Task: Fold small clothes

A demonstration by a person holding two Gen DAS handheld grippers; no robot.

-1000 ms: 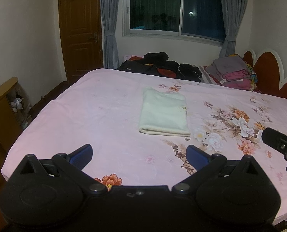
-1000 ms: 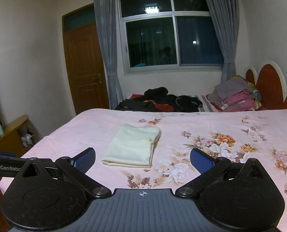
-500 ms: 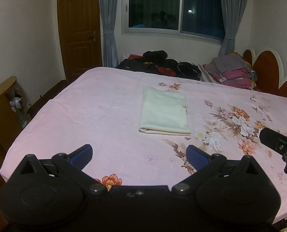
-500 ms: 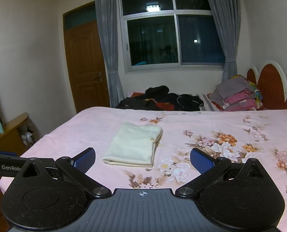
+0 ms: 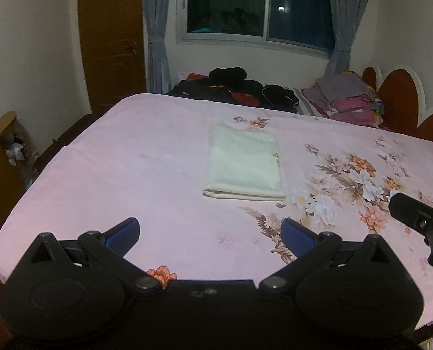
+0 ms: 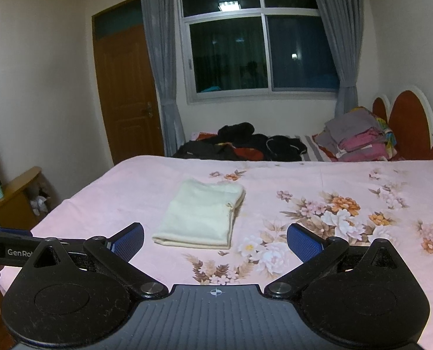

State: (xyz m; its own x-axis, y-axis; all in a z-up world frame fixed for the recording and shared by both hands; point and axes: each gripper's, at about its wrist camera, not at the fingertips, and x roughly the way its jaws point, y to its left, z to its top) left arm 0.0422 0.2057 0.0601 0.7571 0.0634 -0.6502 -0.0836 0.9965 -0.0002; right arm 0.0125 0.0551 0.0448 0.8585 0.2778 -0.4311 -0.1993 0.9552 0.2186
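folded cream garment [image 5: 243, 164] lies flat on the pink floral bedsheet [image 5: 128, 157], near the middle of the bed and well ahead of both our tools. we hold the left gripper [image 5: 210, 232] low over the near edge of the bed, its jaws spread wide with nothing between them; the right gripper [image 6: 215, 242] hovers likewise, jaws apart and empty. the only writing we can read is "genro", cut off, on the black bar of the left tool at the left edge of the right wrist view. bare sheet surrounds the garment on every side, with the widest plain stretch to its left. at the far edge sit a dark clothes heap [image 6: 239, 144] and a folded stack [image 6: 359, 138] beside the red headboard [image 6: 406, 125]. the garment's type is hard to tell; a small tag-like mark shows on its right edge. a wooden door [image 6: 123, 93] and a dark window [image 6: 260, 49] stand behind.
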